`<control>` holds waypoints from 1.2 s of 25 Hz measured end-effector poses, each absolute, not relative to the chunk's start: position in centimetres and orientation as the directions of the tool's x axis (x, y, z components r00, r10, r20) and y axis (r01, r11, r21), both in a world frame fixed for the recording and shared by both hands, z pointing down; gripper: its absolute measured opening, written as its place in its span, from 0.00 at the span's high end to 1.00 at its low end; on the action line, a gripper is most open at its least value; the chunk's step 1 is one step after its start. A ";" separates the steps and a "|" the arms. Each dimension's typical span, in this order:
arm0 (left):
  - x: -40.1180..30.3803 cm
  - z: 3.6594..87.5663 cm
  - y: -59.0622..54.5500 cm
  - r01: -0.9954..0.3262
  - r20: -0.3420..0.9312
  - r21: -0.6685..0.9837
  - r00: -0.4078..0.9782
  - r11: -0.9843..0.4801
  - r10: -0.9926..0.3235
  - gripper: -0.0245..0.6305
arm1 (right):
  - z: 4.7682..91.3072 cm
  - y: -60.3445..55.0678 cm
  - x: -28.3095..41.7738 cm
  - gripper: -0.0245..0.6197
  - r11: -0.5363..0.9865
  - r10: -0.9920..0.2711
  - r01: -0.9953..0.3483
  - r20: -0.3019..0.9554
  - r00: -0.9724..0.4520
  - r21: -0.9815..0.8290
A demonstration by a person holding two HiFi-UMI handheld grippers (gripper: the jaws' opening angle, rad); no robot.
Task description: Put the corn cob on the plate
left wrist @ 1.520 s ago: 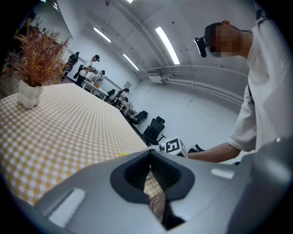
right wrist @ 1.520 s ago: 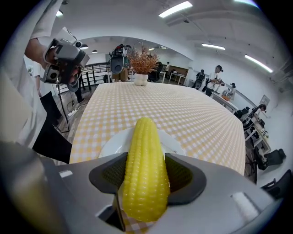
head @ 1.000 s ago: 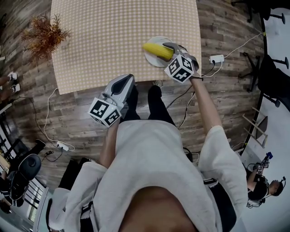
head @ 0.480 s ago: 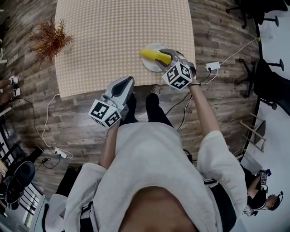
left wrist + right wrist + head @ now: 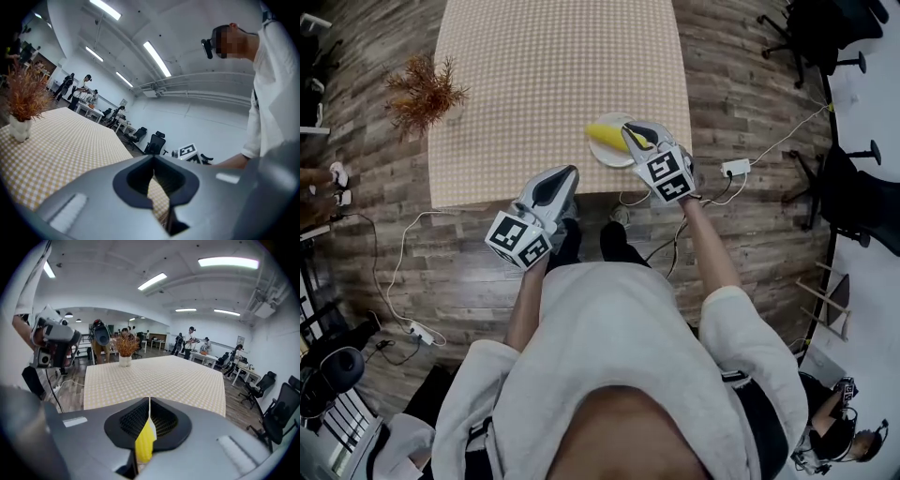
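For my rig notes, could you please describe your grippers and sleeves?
The left gripper and right gripper are grey wedges with dark ribbed insets, each bearing a white cube of black square markers. The sleeves are short and white. Right jaws are closing, empty.

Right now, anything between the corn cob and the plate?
Nothing visible. The corn cob already lies on the plate, near the table edge closest to the person. The right gripper hangs over the plate, jaws closing on nothing; the cob only shows through their slit.

Checkered bench [image 5: 544, 84] is carrying a white plate [image 5: 605, 157] at its near-right edge, potted dried plant [image 5: 424, 92] at left edge.
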State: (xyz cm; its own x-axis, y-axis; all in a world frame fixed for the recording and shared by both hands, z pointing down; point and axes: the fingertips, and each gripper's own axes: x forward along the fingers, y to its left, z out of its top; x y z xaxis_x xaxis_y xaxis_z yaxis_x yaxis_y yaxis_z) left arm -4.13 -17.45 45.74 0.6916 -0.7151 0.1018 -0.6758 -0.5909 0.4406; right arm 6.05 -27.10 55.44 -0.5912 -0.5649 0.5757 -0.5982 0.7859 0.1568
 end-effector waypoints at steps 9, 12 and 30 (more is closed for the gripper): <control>2.0 41.3 -17.3 -0.681 0.053 0.333 0.704 -0.653 -0.708 0.95 | 47.2 -24.4 8.7 0.96 0.739 -0.625 -0.671 0.309 -0.717 -0.062; 3.7 40.6 -17.1 -0.680 0.042 0.308 0.708 -0.665 -0.705 0.95 | 44.9 -23.2 10.6 0.96 0.708 -0.642 -0.672 0.198 -0.740 -0.216; 7.1 38.5 -15.6 -0.601 0.018 0.241 0.788 -0.762 -0.616 0.95 | 39.2 -17.9 13.7 0.97 0.647 -0.707 -0.645 -0.002 -0.707 -0.406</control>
